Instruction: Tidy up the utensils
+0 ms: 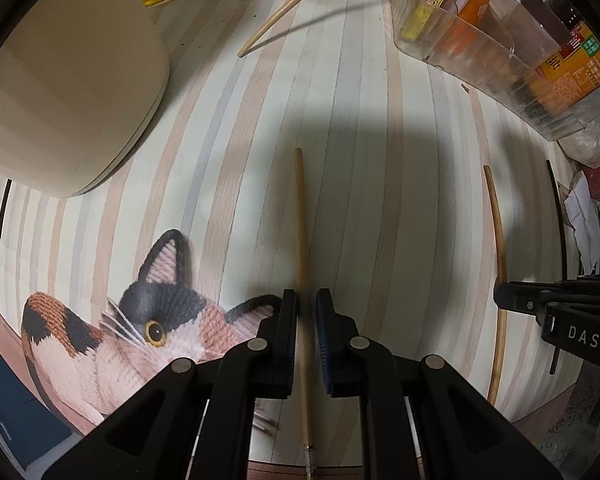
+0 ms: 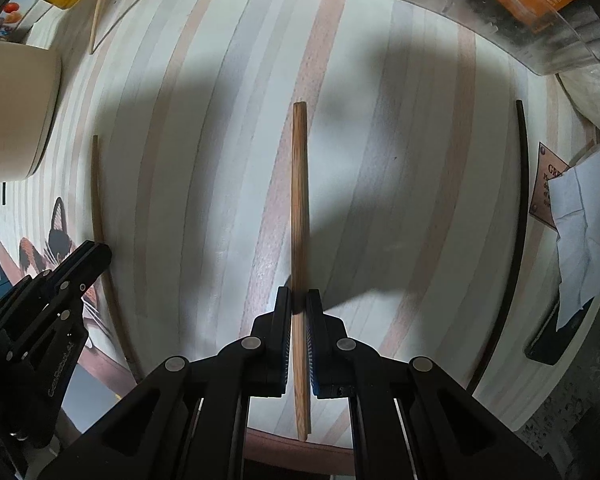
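In the left wrist view a thin light wooden chopstick [image 1: 301,240] lies on the striped mat between the jaws of my left gripper [image 1: 307,300], which stand slightly apart with a small gap on each side. In the right wrist view my right gripper [image 2: 299,300] is shut on a thicker brown wooden chopstick [image 2: 300,200] and holds it above the mat, casting a shadow. That chopstick also shows in the left wrist view [image 1: 498,248] beside the right gripper [image 1: 512,296]. The left gripper [image 2: 88,256] and its chopstick [image 2: 100,216] show at the left of the right wrist view.
A dark chopstick [image 2: 521,208] lies at the right of the mat. Another pale chopstick [image 1: 292,4] lies at the back. A cream pot [image 1: 68,80] stands at the left, a clear bin of sauce packets [image 1: 500,40] at the back right, crumpled paper [image 2: 584,224] at the right edge.
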The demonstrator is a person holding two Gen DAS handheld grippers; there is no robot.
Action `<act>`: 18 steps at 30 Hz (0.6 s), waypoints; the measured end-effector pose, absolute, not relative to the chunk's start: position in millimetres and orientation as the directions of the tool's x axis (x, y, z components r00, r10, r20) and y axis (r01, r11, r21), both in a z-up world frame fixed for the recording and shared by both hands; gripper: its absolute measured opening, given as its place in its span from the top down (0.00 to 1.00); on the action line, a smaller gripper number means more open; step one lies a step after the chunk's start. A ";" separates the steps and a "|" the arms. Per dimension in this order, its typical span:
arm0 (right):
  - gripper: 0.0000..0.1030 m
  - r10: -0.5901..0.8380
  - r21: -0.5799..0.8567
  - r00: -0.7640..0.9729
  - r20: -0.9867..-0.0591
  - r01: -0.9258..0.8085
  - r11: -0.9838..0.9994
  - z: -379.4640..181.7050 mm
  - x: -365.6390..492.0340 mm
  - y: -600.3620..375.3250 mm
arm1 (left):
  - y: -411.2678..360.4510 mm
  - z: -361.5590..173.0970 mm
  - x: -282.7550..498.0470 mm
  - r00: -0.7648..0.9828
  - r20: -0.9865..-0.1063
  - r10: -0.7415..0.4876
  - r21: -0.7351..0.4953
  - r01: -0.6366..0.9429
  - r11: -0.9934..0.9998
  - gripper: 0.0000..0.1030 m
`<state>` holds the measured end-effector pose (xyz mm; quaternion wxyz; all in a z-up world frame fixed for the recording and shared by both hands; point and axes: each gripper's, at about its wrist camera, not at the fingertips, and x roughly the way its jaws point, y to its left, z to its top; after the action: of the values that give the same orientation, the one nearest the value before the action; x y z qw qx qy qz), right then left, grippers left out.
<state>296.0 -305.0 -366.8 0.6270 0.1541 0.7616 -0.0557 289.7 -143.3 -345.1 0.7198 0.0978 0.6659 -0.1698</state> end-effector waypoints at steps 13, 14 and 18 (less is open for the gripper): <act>0.93 0.082 0.071 -0.023 -0.996 0.292 0.954 -345.3 270.9 -281.9 | -132.8 -343.2 283.7 0.089 -0.985 -0.148 -0.108 0.353 0.930 0.96; 0.93 0.097 0.095 0.010 -0.995 0.313 0.945 -342.0 267.0 -279.9 | -130.3 -339.7 281.1 0.102 -0.983 -0.154 -0.108 0.355 0.928 0.96; 0.93 0.153 0.172 0.083 -0.985 0.356 0.919 -330.6 248.0 -288.0 | -118.8 -322.9 271.8 0.146 -0.973 -0.178 -0.116 0.356 0.927 0.96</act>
<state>248.0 -288.0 -330.6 0.7112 0.1887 0.6734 -0.0714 271.8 -118.8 -322.9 0.7537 0.0709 0.6289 -0.1772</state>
